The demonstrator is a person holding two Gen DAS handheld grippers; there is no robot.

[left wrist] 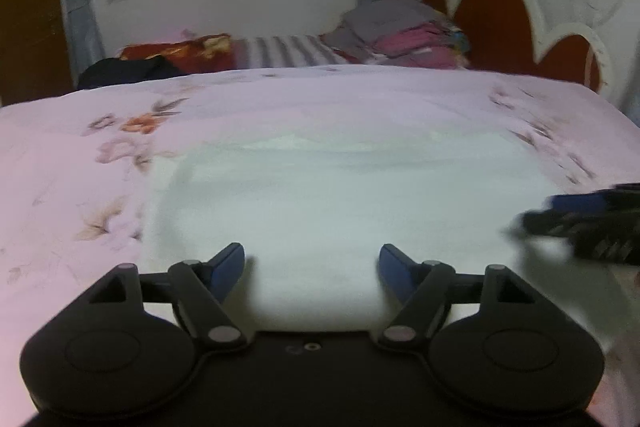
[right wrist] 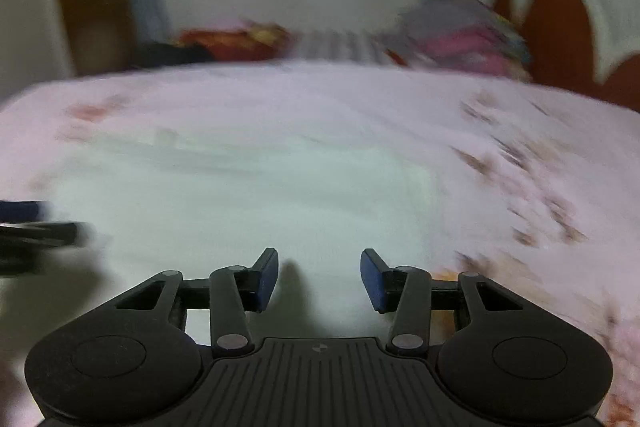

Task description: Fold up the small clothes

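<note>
White garment (left wrist: 340, 211) is lying flat mid-bed (left wrist: 60, 155), beneath both tools. Left gripper (left wrist: 312, 263) and right gripper (right wrist: 319, 277) are hovering, fingers apart, gripping nothing. Risk: pinching the floral sheet too, dragging the cloth crooked

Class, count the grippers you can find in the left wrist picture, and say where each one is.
2. The left gripper fills the bottom, jaws apart over the white cloth. The right gripper pokes in, blurred, at the right edge. None seems hidden.
</note>
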